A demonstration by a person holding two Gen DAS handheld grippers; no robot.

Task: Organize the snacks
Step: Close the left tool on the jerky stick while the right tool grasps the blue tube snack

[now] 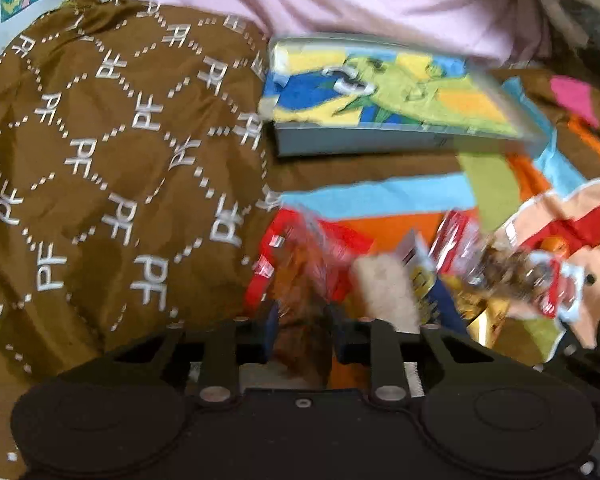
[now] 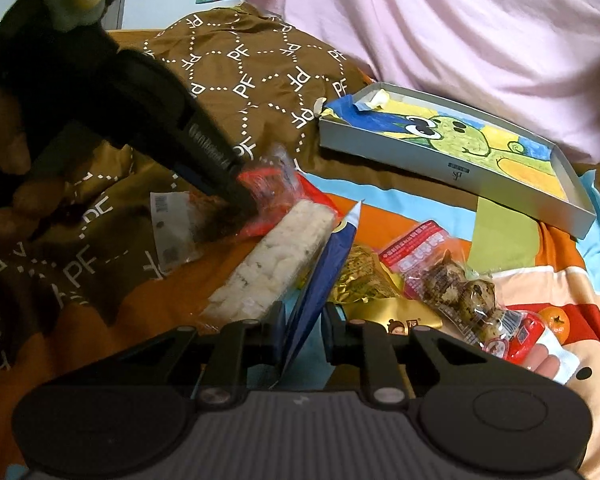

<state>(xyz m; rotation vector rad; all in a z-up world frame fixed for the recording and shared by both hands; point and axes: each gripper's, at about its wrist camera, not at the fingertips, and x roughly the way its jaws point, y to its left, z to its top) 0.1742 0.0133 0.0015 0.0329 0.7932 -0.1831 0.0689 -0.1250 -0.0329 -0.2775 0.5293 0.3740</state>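
Note:
Several snack packets lie on a colourful sheet. My left gripper (image 1: 303, 320) (image 2: 242, 200) is shut on a red-edged clear packet (image 1: 300, 256) (image 2: 268, 192) with brown contents. My right gripper (image 2: 305, 330) is shut on a dark blue packet (image 2: 320, 280) (image 1: 440, 300), which stands on edge between the pads. A white puffed-rice bar (image 2: 276, 256) (image 1: 384, 288) lies between the two packets. Right of the blue one are a gold packet (image 2: 364, 280) and a red packet of speckled brown pieces (image 2: 460, 284) (image 1: 512, 276). A shallow grey tray (image 2: 452, 174) (image 1: 360, 144) lined with a cartoon drawing sits behind them.
A brown blanket printed with "PF" (image 1: 112, 160) (image 2: 260, 80) is bunched up at the left, close against the tray. A person in a pink top (image 2: 460, 40) (image 1: 340, 0) sits just behind the tray. A hand (image 2: 8, 148) holds the left gripper.

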